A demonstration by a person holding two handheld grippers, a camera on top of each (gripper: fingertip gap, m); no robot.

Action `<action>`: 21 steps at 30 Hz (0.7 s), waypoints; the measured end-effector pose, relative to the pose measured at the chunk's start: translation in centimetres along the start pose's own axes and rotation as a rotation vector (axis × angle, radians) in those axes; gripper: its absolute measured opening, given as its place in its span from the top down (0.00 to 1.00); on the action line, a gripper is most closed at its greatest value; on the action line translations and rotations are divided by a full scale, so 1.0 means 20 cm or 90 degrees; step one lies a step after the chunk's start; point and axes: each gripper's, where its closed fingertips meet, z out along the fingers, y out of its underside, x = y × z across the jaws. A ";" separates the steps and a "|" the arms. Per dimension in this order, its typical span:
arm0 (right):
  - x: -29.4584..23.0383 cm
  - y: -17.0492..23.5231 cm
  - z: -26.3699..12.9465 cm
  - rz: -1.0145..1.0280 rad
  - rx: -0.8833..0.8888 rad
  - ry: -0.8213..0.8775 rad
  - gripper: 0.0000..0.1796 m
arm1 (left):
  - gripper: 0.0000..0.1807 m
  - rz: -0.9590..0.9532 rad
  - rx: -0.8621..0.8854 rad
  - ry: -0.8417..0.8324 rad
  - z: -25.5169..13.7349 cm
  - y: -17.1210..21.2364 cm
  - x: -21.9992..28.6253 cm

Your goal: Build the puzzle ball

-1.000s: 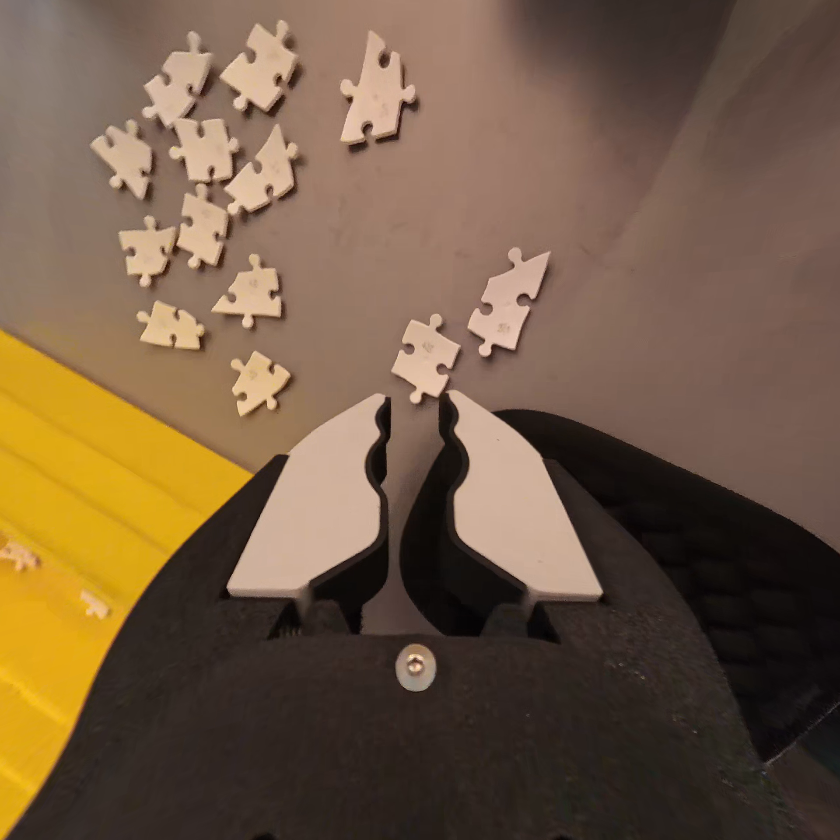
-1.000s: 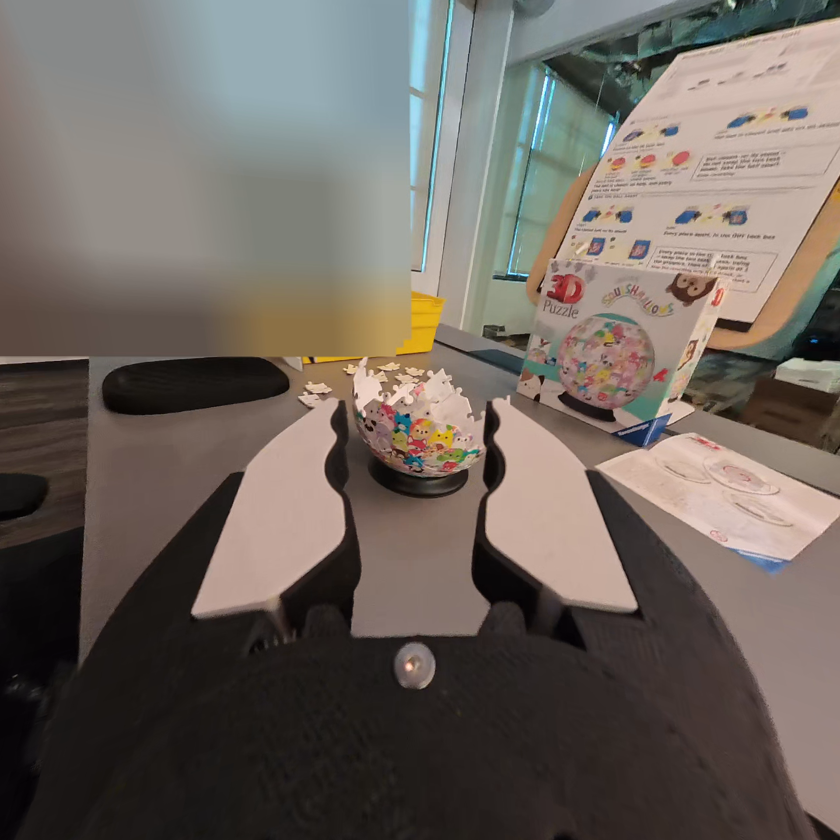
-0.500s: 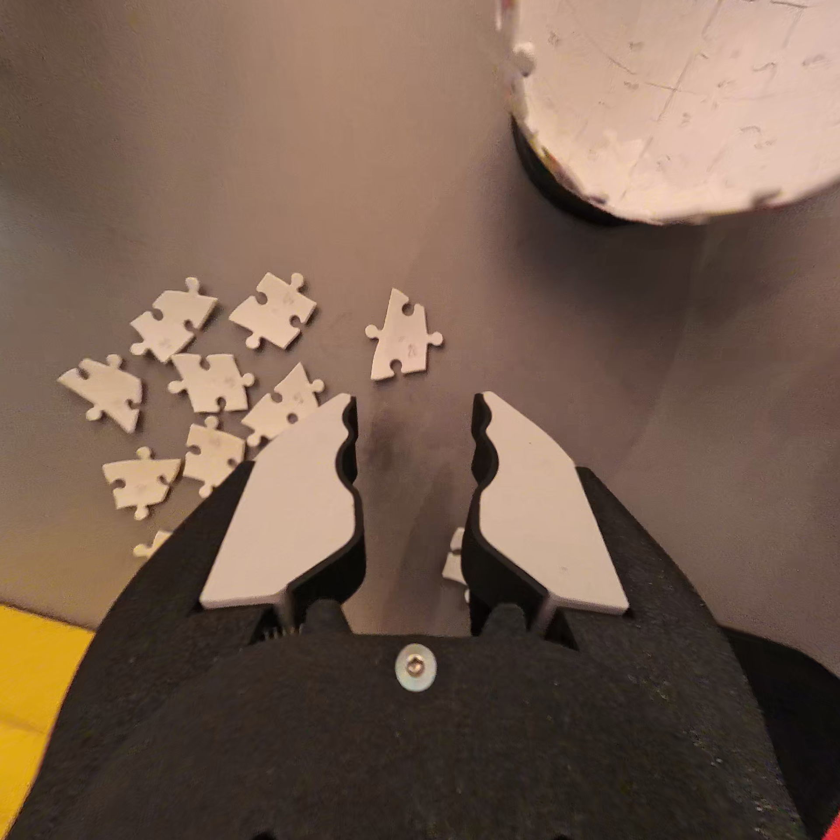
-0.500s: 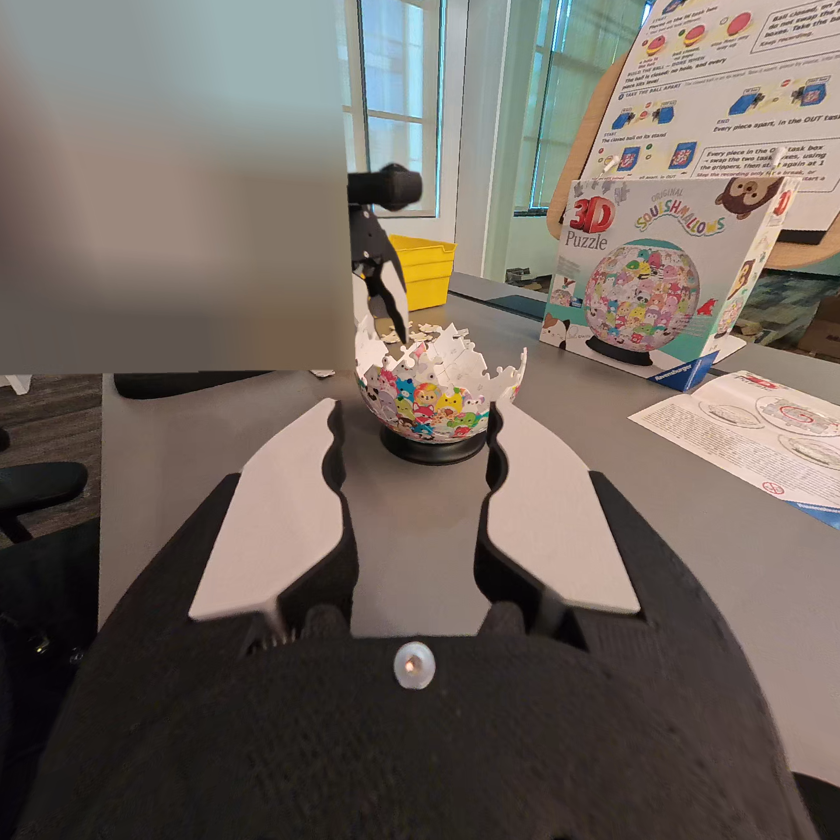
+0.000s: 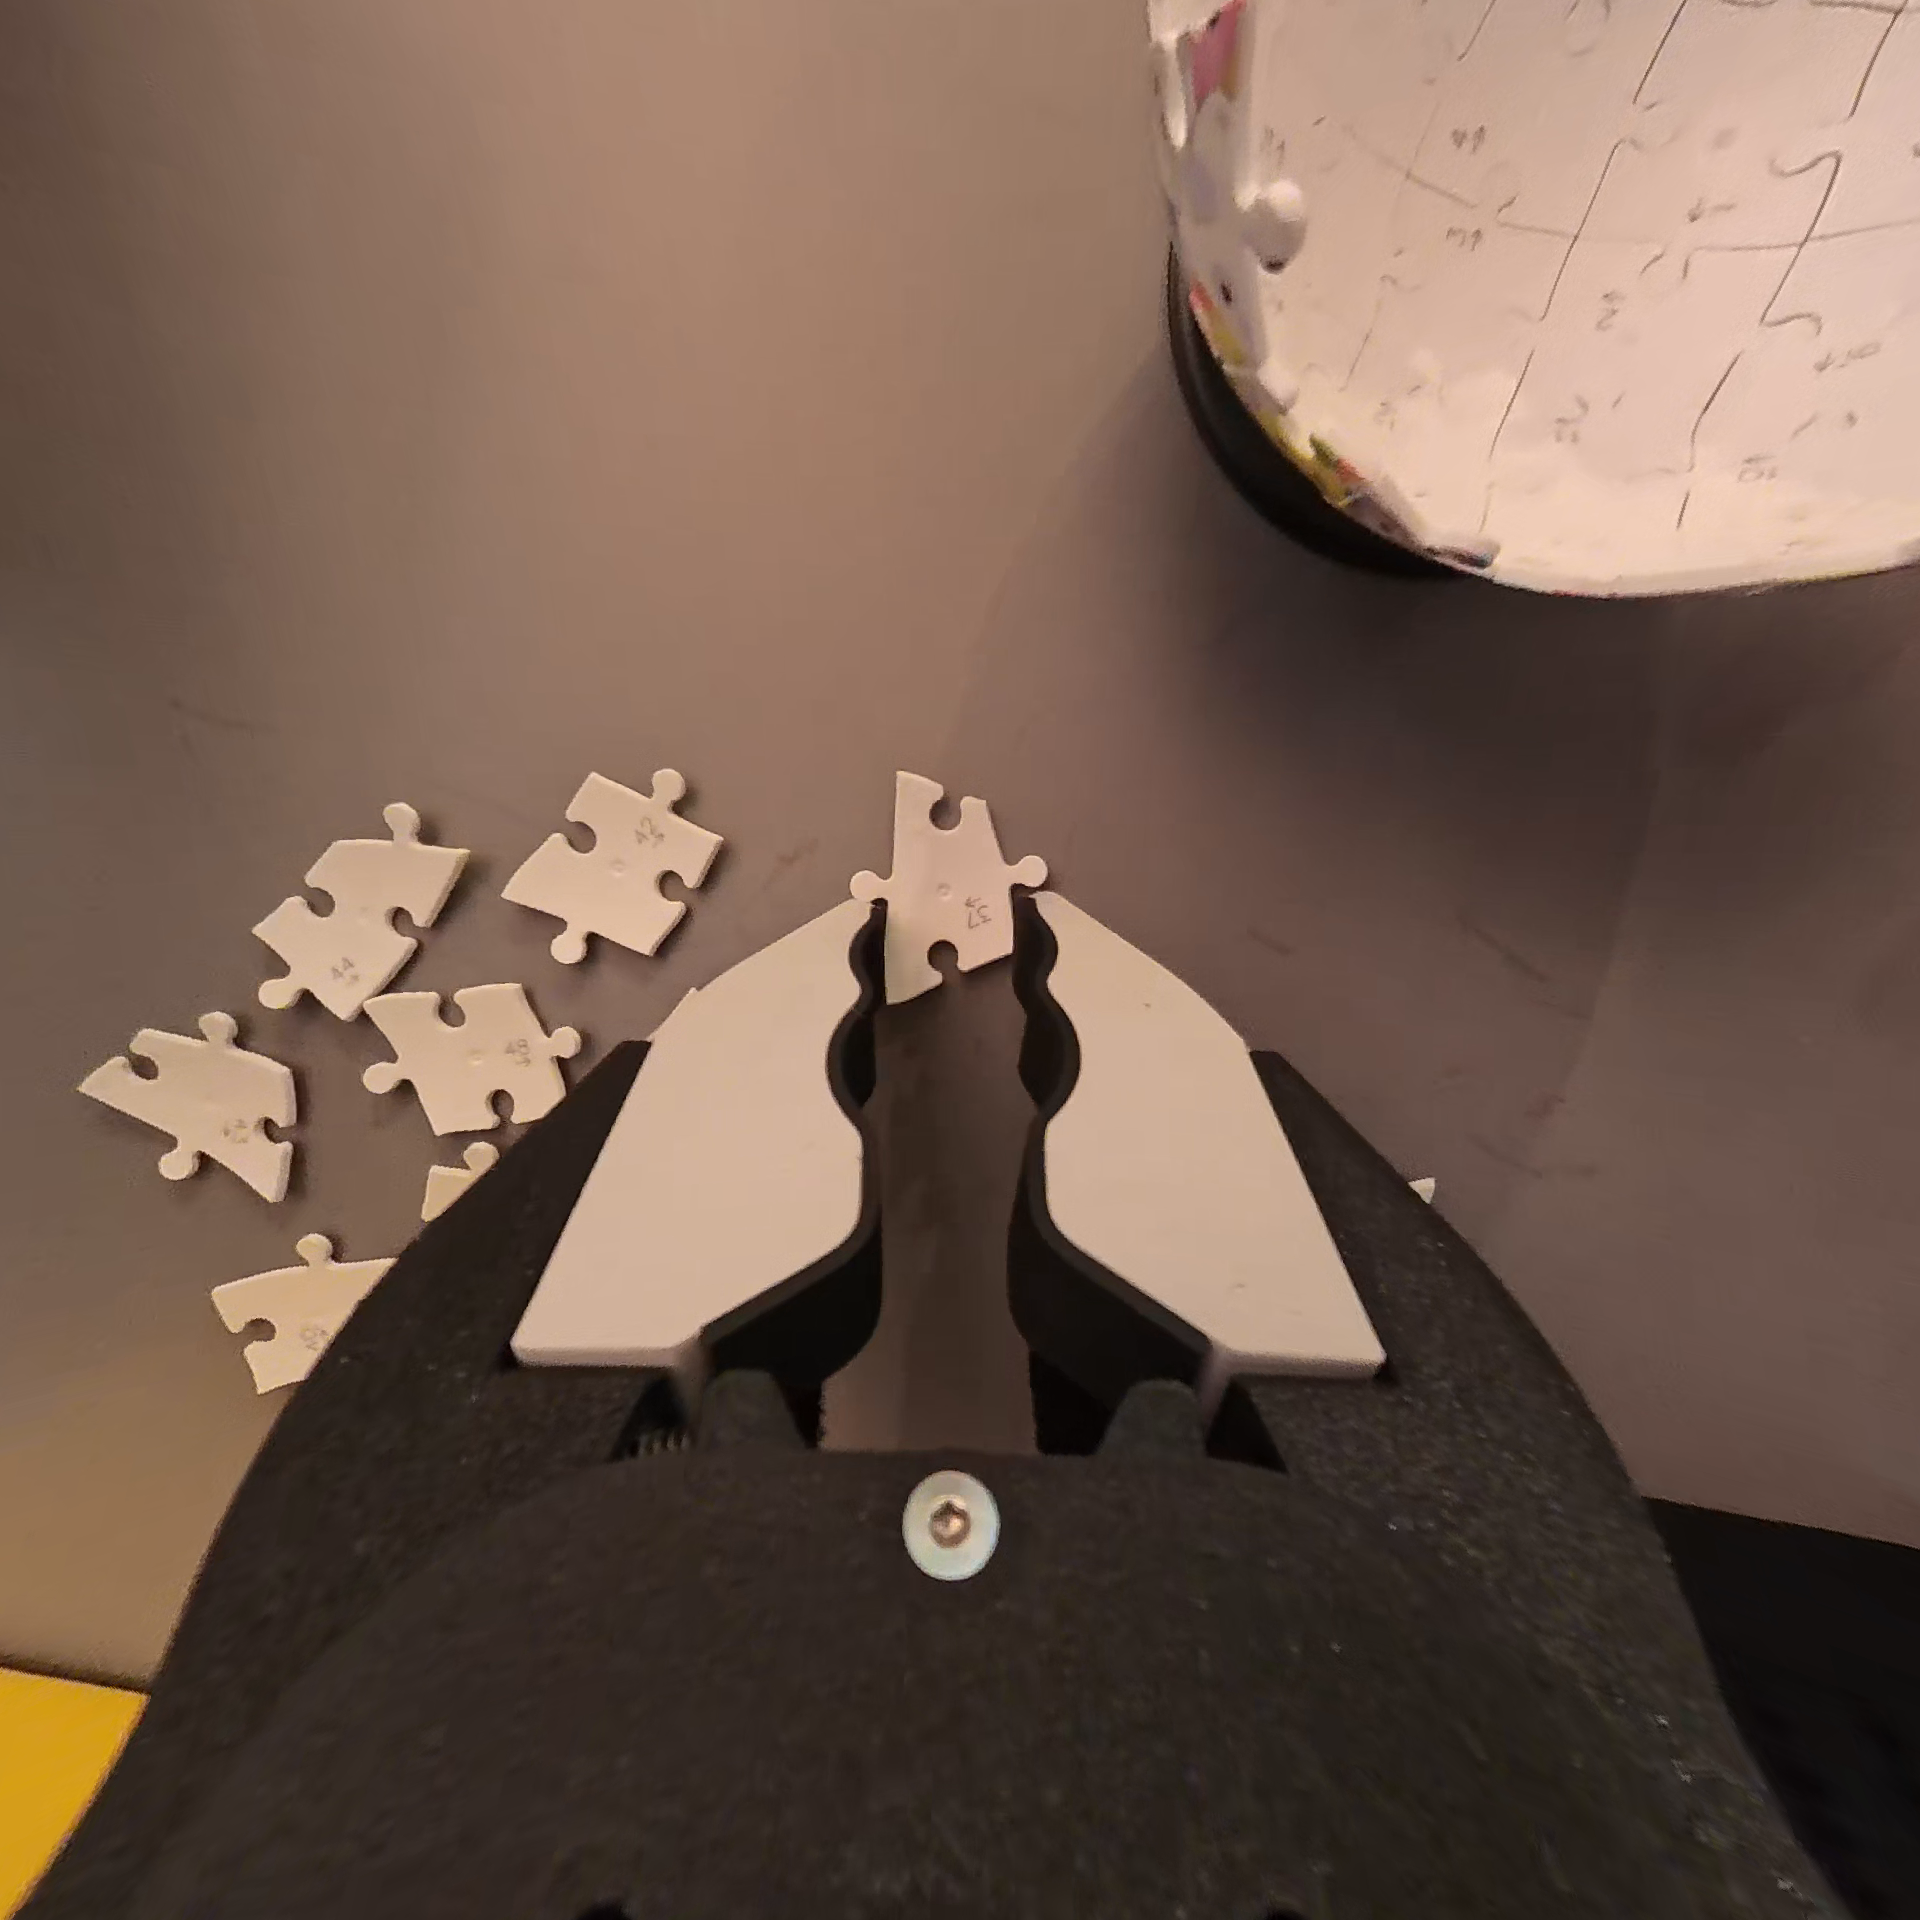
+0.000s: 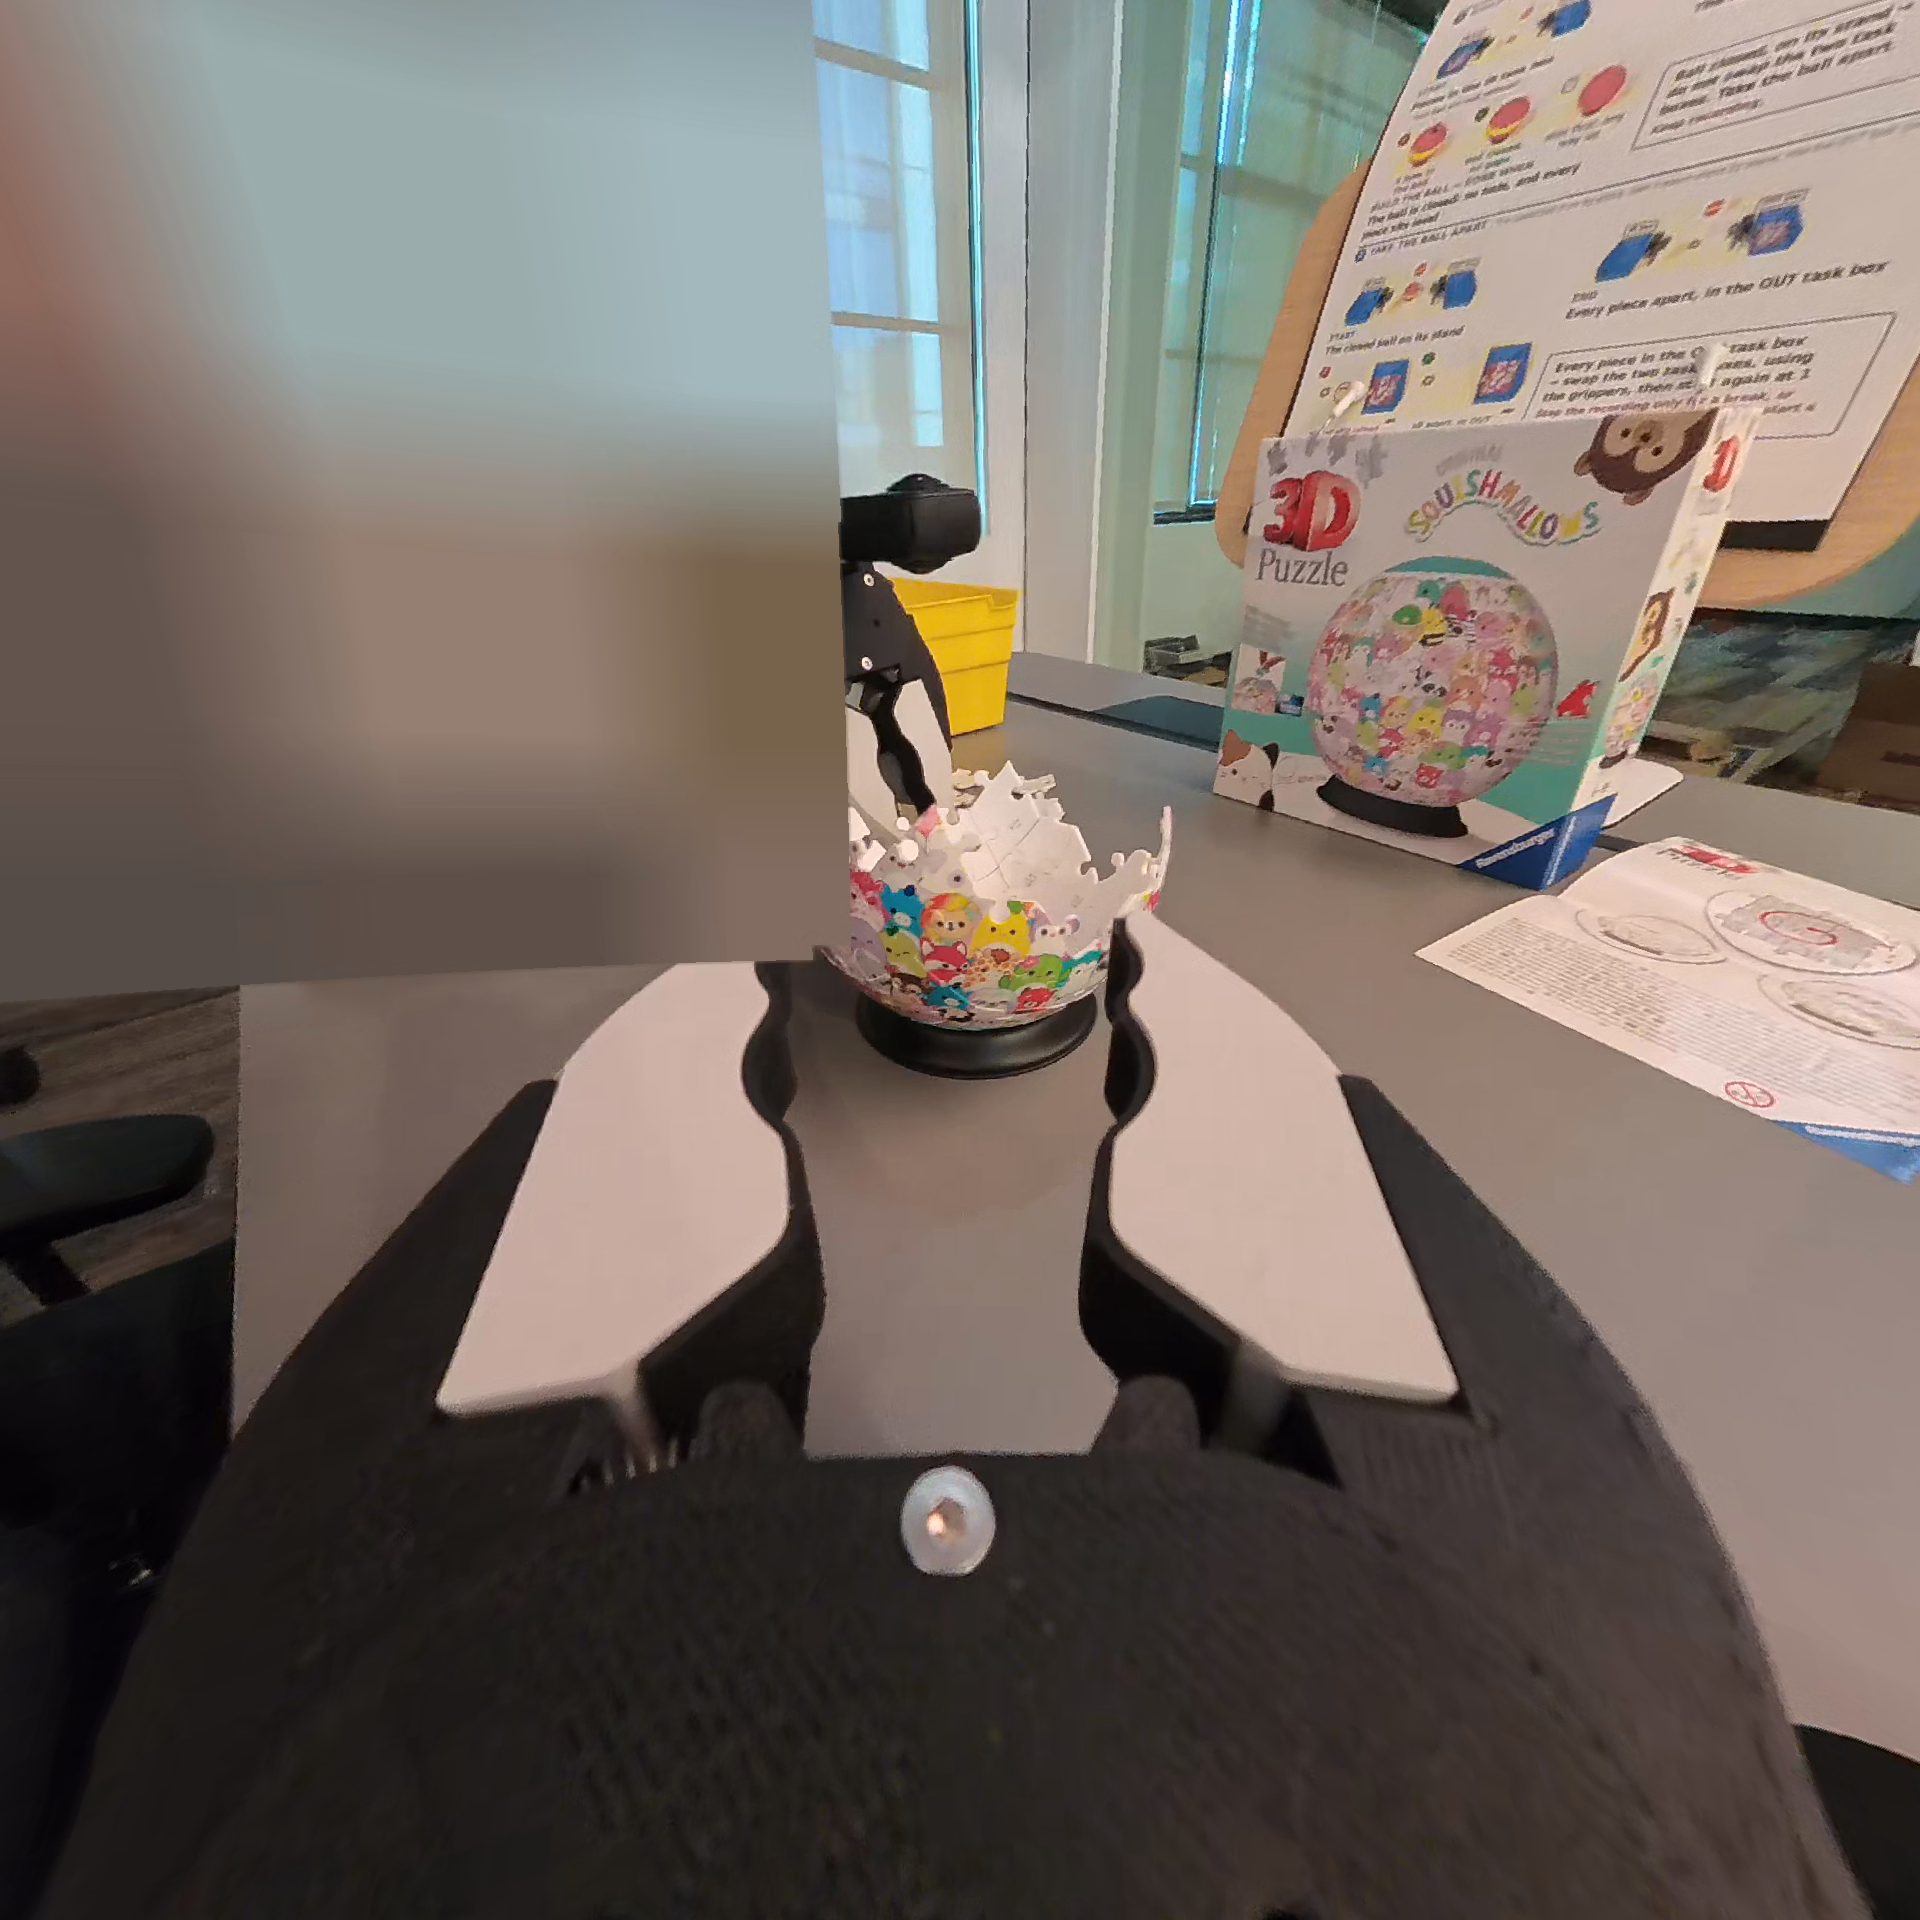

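Half built at most, judging by the puzzle ball [image 6: 997, 914]: open shell on a black stand [image 6: 977, 1044], jagged rim upward, printed side out, blank side in. Dead ahead of the right gripper [image 6: 948, 956], just past its fingertips and framed in the gap between them. Wide apart, those two fingers, with nothing between.

Picking up the next piece, by the look of it. Over at the left gripper [image 5: 951, 909], fingers drawn in narrow around one puzzle piece [image 5: 935, 862], blank side up on the grey table [image 5: 520, 416], lodged right between the two tips with a knob against each. Impossible to tell whether truly pinched or only bracketed. Beyond the tips and off to their right, the ball's shell [image 5: 1558, 312]. To the left of the left finger, several loose pieces [image 5: 613, 883], well clear of the jaws. Far off to the right of the right gripper's fingers, the puzzle box [image 6: 1455, 644] and a leaflet [image 6: 1714, 977].

Next, probably: finish closing on the piece's edges, lift straight up without dragging it, carry it forward and right to the rim, then line its knobs up with a matching gap. Needs a light, square grip, since so thin a piece can easily skid or tip out. Probably also a steadying hold on the shell from the right gripper while pressing in.
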 end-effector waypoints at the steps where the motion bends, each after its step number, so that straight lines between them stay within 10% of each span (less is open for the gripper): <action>1: 0.00 0.00 0.00 0.013 -0.001 -0.003 0.67 | 0.87 0.004 -0.001 0.000 0.00 0.00 0.01; 10: -0.15 -0.12 0.02 0.111 0.018 -0.089 0.74 | 0.87 0.131 0.120 0.012 -0.26 -0.09 0.32; 21: -0.62 -0.23 0.39 0.339 -0.224 -0.271 0.82 | 0.87 0.465 0.159 0.033 -0.62 -0.32 1.10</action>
